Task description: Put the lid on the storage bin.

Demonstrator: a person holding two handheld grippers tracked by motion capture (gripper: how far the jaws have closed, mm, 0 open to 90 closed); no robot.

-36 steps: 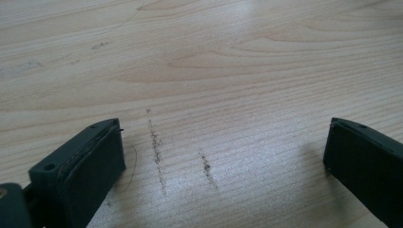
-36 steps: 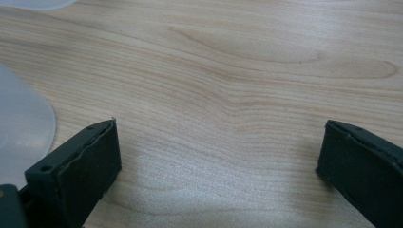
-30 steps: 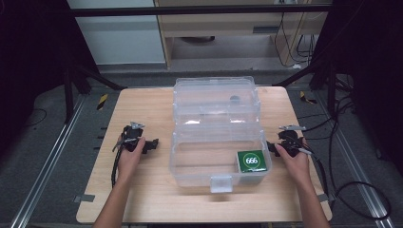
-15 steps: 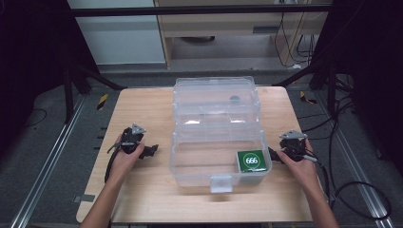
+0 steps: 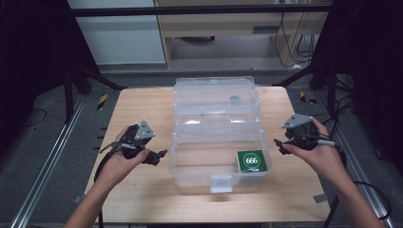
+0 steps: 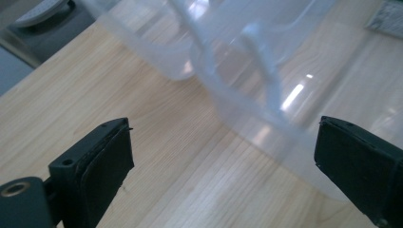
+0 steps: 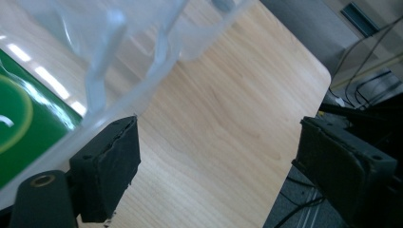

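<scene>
A clear plastic box (image 5: 199, 176) stands open in the middle of the wooden table (image 5: 142, 199), its lid (image 5: 214, 92) folded back. A green card marked 666 (image 5: 252, 160) lies in its front right corner, and a small grey round piece (image 5: 234, 99) sits in the lid. My left gripper (image 5: 159, 155) is held above the table just left of the box, open, and in the left gripper view (image 6: 223, 142) the box wall (image 6: 247, 95) lies beyond its jaws. My right gripper (image 5: 278, 145) hovers right of the box; its jaws have just been closing a little but stand open with nothing between them (image 7: 218, 142).
Bare wood runs along both sides of the box and in front of it. Cables (image 5: 342, 156) hang off the table's right edge. Metal rails (image 5: 52, 156) flank the table, and a shelf unit (image 5: 228, 28) stands behind it.
Both hands have lifted their grippers off the table beside the box and drawn slightly outward from it. The box and the card have stayed put.
</scene>
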